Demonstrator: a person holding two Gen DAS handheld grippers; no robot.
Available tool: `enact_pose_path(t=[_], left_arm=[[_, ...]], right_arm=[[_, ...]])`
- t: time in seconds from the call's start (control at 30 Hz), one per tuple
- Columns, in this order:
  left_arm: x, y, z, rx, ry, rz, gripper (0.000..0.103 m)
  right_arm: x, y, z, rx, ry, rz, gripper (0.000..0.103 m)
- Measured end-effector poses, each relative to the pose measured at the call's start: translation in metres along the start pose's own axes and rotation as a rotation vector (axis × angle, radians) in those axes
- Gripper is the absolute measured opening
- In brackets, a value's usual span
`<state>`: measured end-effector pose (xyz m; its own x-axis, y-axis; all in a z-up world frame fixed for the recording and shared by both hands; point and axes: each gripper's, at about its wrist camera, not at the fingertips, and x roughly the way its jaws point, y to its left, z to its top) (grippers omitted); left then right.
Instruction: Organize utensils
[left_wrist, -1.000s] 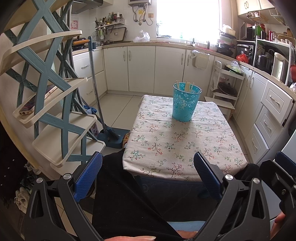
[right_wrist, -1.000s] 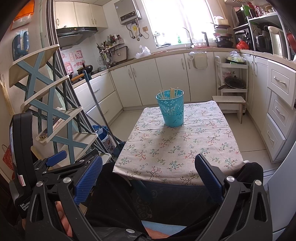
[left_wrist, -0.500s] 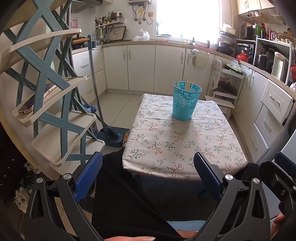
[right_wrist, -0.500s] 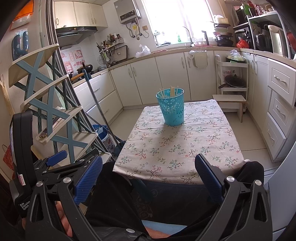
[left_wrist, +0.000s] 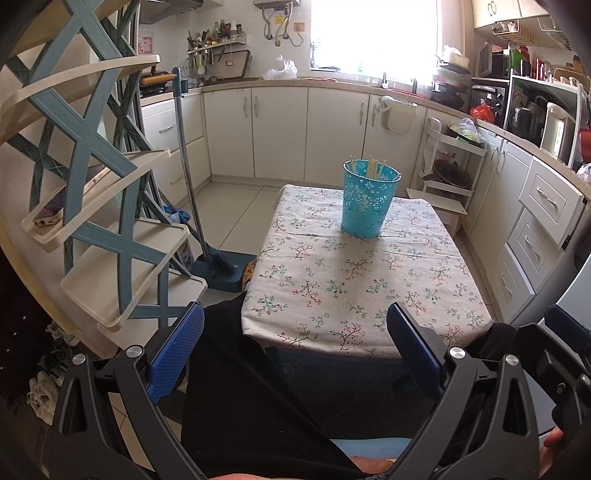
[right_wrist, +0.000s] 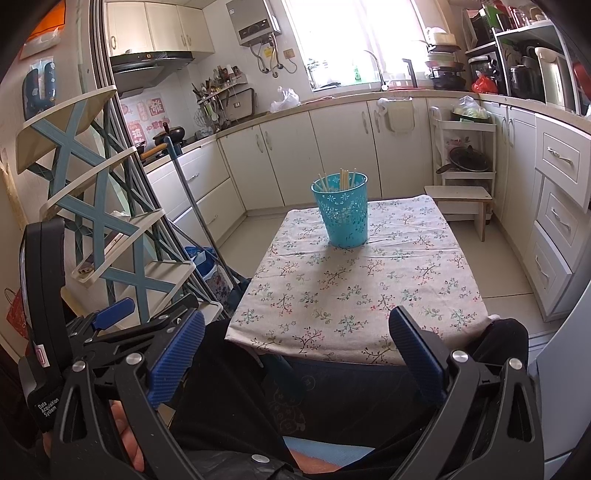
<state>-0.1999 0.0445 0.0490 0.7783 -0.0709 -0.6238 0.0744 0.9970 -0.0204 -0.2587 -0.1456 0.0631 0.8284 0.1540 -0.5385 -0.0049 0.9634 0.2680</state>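
A teal perforated holder (left_wrist: 368, 199) stands upright at the far end of the table (left_wrist: 354, 295), with several wooden chopsticks (left_wrist: 373, 167) sticking out of it. It also shows in the right wrist view (right_wrist: 343, 210) with the chopsticks (right_wrist: 341, 181). My left gripper (left_wrist: 295, 349) is open and empty, held low in front of the table's near edge above my lap. My right gripper (right_wrist: 297, 352) is open and empty at the same height. The left gripper's body shows at the left of the right wrist view (right_wrist: 110, 317).
The table carries a floral cloth (right_wrist: 362, 280). A blue-and-cream tiered rack (left_wrist: 92, 192) stands to the left, with a broom and dustpan (left_wrist: 218, 266) beside it. Cabinets and drawers (left_wrist: 535, 229) line the right side, and a small white stool (right_wrist: 458, 199) stands behind the table.
Both views drift slightly; the holder sits a touch lower in the left wrist view. Both grippers stay open and empty.
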Motion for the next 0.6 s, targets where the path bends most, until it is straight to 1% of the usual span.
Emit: enact_pose_path(t=[0.1, 0.17, 0.27, 0.37, 0.6], left_arm=[[-0.007, 0.001, -0.005, -0.011, -0.053, -0.026, 0.095], [-0.013, -0.001, -0.006, -0.002, -0.077, -0.016, 0.095], [-0.01, -0.003, -0.006, 0.005, -0.061, 0.0, 0.095], [-0.008, -0.001, -0.005, -0.007, -0.032, -0.006, 0.095], [-0.008, 0.0, -0.002, 0.0, -0.026, -0.003, 0.095]], right_arm=[[0.0, 0.0, 0.0, 0.0, -0.001, -0.001, 0.096], [0.001, 0.0, -0.001, 0.002, -0.001, -0.001, 0.096], [0.001, -0.001, 0.0, 0.001, -0.002, -0.001, 0.096], [0.0, -0.001, -0.003, 0.003, -0.006, -0.003, 0.096], [-0.001, 0.0, -0.003, 0.004, -0.009, -0.004, 0.096]])
